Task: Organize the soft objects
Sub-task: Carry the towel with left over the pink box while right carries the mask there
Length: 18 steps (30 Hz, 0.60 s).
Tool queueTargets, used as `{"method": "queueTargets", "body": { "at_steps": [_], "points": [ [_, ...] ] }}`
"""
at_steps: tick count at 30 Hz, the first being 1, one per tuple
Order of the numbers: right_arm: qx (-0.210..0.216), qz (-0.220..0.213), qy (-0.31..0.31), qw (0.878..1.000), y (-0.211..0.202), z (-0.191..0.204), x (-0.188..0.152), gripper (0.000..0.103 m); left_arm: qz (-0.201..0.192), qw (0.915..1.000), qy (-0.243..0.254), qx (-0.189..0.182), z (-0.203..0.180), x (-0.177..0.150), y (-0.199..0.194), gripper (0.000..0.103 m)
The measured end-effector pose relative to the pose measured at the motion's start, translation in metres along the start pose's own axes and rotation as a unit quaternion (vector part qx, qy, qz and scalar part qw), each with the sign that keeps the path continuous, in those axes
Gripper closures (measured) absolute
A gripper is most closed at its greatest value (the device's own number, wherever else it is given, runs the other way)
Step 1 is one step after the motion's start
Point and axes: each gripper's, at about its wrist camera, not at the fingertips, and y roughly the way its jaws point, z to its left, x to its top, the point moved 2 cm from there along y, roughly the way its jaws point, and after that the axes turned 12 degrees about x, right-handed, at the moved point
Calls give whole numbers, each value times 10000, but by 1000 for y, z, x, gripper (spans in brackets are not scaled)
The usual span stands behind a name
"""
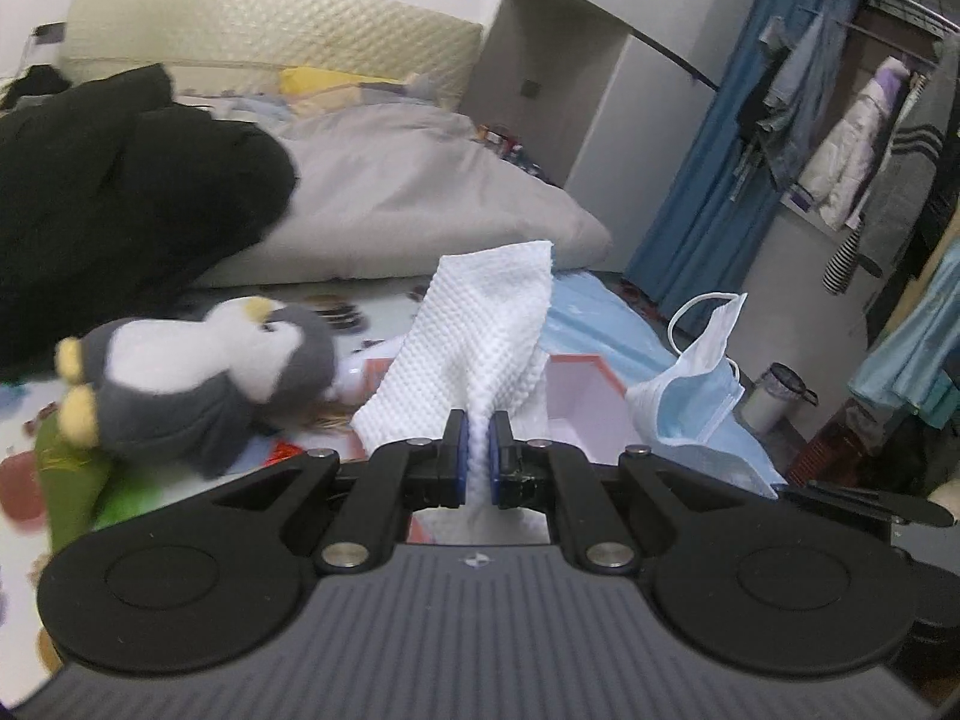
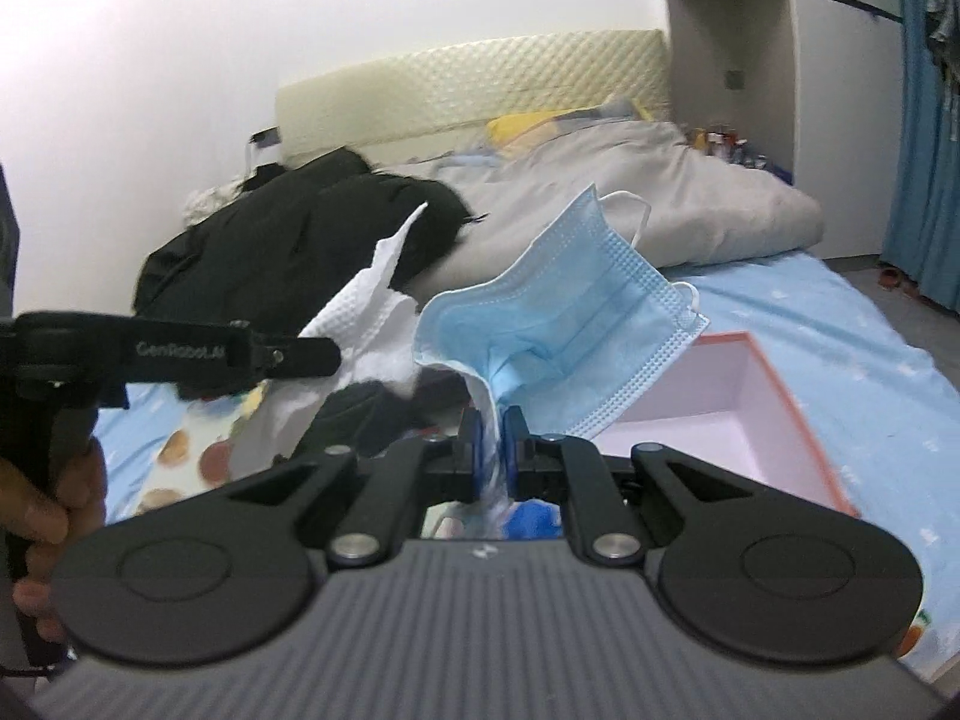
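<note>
While the left gripper (image 1: pixel 477 429) pinches a white, dimpled cloth (image 1: pixel 474 336) tight between its blue pads, the cloth stands up crumpled above the jaws. The right gripper (image 2: pixel 492 426) is clamped on a pale blue pleated face mask (image 2: pixel 570 324) with white ear loops, which is lifted over an open pink box (image 2: pixel 720 414). Just past the cloth, a grey and white plush penguin (image 1: pixel 204 372) lies on the patterned sheet (image 1: pixel 18 444). Farther back sit a grey duvet (image 1: pixel 420 192) and black clothing (image 1: pixel 120 180).

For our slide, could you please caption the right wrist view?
Right claw lifts blue mask above pink box.
</note>
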Motion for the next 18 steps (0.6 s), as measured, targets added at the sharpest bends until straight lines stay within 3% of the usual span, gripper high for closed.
{"method": "queueTargets", "body": {
  "at_steps": [7,18],
  "points": [
    [-390,129,419,9983,6,-71,-2,91,385,9985,328,-188,-58,1,61,95],
    [-630,940,1158,9868,65,-165,-43,91,1366,9878,743,-110,-105,-33,176,95]
  ]
}}
